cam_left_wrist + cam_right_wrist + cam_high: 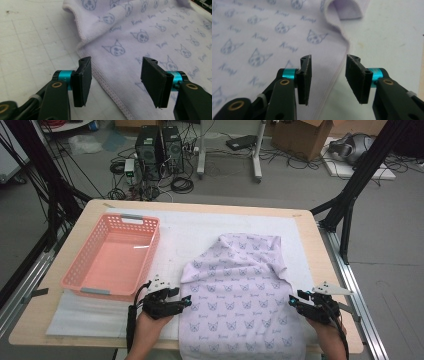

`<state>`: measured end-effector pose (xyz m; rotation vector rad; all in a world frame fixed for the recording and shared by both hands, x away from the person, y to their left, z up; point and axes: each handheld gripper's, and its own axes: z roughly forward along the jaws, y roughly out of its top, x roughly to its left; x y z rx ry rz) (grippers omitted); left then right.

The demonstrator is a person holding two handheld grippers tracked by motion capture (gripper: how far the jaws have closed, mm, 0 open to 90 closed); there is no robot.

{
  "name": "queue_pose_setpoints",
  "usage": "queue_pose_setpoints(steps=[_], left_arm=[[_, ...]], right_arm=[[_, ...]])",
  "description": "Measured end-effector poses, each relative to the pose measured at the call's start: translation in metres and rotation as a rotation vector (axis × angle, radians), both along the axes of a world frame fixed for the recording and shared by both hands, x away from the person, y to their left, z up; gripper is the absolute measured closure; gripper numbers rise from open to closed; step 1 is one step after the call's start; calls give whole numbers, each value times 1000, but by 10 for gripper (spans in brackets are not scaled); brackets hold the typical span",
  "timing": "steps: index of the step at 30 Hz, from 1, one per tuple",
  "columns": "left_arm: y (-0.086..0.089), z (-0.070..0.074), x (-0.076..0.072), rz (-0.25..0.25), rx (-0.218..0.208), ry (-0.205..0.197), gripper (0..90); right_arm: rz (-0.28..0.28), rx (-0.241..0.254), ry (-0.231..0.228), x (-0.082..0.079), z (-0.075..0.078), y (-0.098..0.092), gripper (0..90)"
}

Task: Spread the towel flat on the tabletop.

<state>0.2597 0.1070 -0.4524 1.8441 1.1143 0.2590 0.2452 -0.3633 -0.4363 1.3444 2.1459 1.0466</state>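
Note:
A pale lilac towel (240, 290) printed with small cat faces lies on the white mat, its near end hanging over the table's front edge. My left gripper (186, 301) is at the towel's left hem, jaws open, with the hem (110, 85) lying below the gap and nothing pinched. My right gripper (293, 302) stands at the towel's right hem, also open; the hem (337, 72) runs under the gap between the pads. The towel's far end is folded and rumpled (250, 242).
A pink plastic basket (82, 275) sits at the left on the mat, close to my left gripper. The white mat (195, 227) covers most of the wooden table (330, 280). Beyond the table are computer cases, cables and a cardboard box on the floor.

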Motion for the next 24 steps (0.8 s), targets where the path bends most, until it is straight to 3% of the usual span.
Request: queue_pose_setpoints(steps=[2,9,11,15,16,18,19,24], left_arm=[[-3,-1,-2,-2,-21,35,408],[-14,-3,-15,-28,12,0,397],[-19,-3,-19,-37,33,-9,410],[-26,-2,-27,-32,119,-62,559],[-27,-2,-29,-30,136,-71,632],[-25,-3,-29,-39,119,-64,855],[-24,-2,-30,-30,113,-63,858],[-9,0,-36,-2,68,-49,866]], right_arm=[[6,-9,-5,-7,0,1,521],[28,-40,34,-18,-11,4,488],[23,-41,21,-21,-12,5,497],[22,-37,22,-23,-12,5,548],[18,-33,24,-24,-12,4,581],[18,-26,20,-24,-12,3,734],[39,-9,40,-25,-11,3,831],[68,13,58,-27,-10,6,857]])
